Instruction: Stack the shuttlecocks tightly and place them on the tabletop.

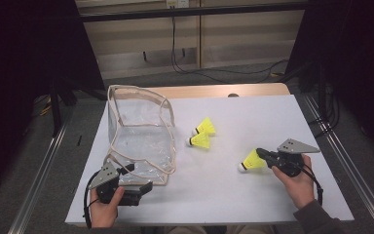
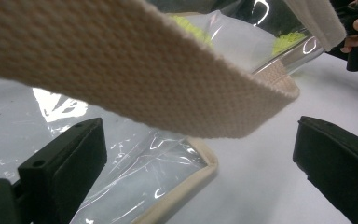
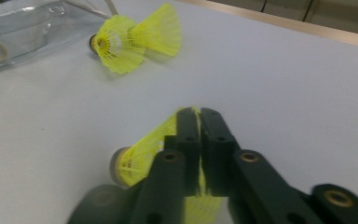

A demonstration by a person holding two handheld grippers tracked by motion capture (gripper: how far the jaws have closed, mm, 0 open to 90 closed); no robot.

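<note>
Lying on the white table (image 1: 253,204) at our right side, the yellow shuttlecock (image 1: 252,162) is pinched at its skirt by the right gripper (image 1: 264,155). In the right gripper view we see its jaws pressed together on the yellow mesh (image 3: 198,140), and the cork end (image 3: 117,167) points to the left, low near the table. Two other yellow shuttlecocks (image 1: 202,135) lie close together near the middle of the table, just beside the clear plastic bag (image 1: 139,136). The bag stands open at our left, with beige trim and a beige strap (image 2: 135,79). The left gripper (image 1: 135,181) is at the near corner of the bag; its jaws stand wide apart under the strap and hold nothing.
</note>
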